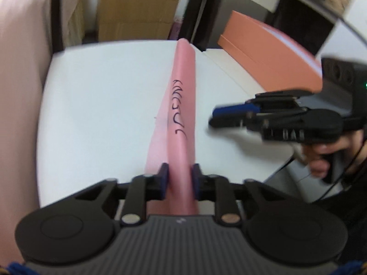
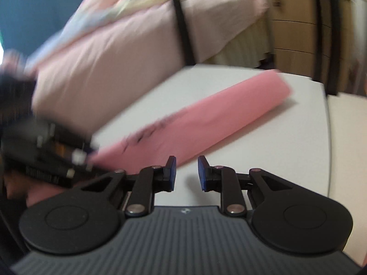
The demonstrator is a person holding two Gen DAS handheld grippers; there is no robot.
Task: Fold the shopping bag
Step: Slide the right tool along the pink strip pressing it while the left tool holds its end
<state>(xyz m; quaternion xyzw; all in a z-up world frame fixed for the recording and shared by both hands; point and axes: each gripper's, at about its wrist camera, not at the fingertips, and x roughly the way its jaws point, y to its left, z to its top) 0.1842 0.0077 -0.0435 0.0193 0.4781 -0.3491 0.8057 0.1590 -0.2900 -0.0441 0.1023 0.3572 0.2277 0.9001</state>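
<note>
A white table (image 1: 96, 105) fills most of both views, its far edge and rounded left corner close to a bed under a pale pink cover (image 2: 119, 55), with bare tabletop open on either side of the one shopping bag. That pink shopping bag (image 1: 182, 105), folded into a long narrow strip, lies lengthwise down the middle of the table, its far end close to the far edge. One orange box (image 1: 268, 48) sits beyond the table's right edge. Dark handwriting runs along the bag's top face, too looped and blurred to read. There are two grippers: the left gripper (image 1: 180, 176) is pinching the bag's near end between its blue pads, while the right gripper (image 2: 187, 171), held by a hand (image 1: 321, 158), hovers over bare table just right of the bag, fingers parted with nothing between them.
</note>
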